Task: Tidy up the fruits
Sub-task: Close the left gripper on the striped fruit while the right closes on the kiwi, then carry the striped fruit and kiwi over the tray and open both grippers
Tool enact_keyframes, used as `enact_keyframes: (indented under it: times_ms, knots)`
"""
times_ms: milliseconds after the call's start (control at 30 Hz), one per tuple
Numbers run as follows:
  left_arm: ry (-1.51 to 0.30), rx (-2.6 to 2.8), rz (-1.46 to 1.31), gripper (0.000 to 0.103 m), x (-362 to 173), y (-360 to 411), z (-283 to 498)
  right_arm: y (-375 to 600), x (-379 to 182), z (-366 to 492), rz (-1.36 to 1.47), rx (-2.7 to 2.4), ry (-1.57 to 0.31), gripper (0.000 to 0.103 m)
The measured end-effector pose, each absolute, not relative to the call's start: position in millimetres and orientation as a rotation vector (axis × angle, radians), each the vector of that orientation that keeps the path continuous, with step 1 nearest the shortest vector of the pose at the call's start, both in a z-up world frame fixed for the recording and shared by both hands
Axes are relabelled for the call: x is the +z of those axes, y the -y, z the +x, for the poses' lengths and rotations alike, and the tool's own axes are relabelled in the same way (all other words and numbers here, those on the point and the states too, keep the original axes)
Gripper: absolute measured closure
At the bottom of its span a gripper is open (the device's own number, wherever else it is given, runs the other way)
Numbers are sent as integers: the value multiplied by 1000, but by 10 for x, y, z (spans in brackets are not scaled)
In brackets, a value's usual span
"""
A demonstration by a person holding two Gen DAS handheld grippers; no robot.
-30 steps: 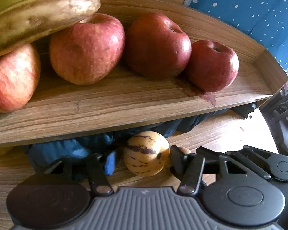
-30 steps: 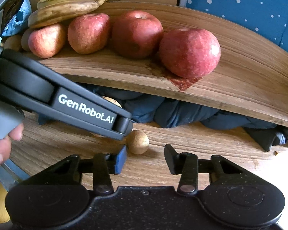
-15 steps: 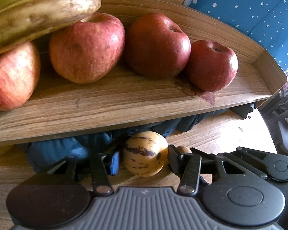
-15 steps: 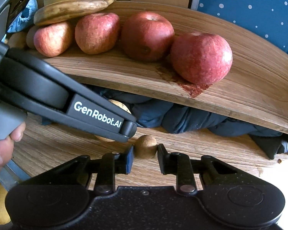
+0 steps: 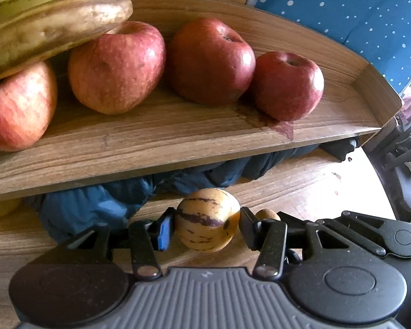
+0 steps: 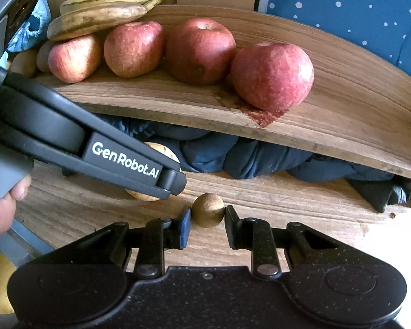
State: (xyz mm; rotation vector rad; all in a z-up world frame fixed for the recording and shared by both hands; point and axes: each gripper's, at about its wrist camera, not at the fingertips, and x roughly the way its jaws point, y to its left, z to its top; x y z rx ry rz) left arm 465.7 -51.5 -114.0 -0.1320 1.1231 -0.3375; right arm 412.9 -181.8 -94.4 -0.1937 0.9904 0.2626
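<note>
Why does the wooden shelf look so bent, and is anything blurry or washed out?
Left wrist view: the fisheye lens bows the shelf; the bananas at the top left edge are soft; sunlight washes out the table at right. Right wrist view: the same bowing; the apples are sharp with soft highlights; the hand at the left edge is blurred.

"GenRobot.AI" stands in white on the left gripper (image 6: 161,189).

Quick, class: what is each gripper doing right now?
Left gripper: closed on the striped yellow fruit.
Right gripper: closed on the small brown fruit.
</note>
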Motion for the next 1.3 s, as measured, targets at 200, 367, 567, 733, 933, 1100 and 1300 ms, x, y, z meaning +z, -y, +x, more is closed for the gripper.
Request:
enact_keyframes:
  times_ms: [200,367,567,733,933,1100,1300]
  knots:
    - [-1123,-344,-118,49,-1101,550,4599,1862,-914,4153,-173,252,-980,75]
    - [-1116,-353,-110,49,-1066,597,4535,1890,-891,4120,-161,244,-968,75]
    - [-1110,-361,-109,49,-1017,621,4448,1922,-876,4054,-143,243,-959,75]
    - [-1110,-376,-98,49,-1001,667,4362,1953,-828,3946,-128,239,-957,75]
    - [-1123,-399,-72,49,-979,732,4213,2036,-814,3773,-109,233,-955,75]
    - [-1131,-411,-64,49,-957,774,4081,2119,-796,3638,-95,226,-956,75]
    - [-1135,-418,-59,49,-928,794,3929,2173,-758,3487,-94,233,-959,75]
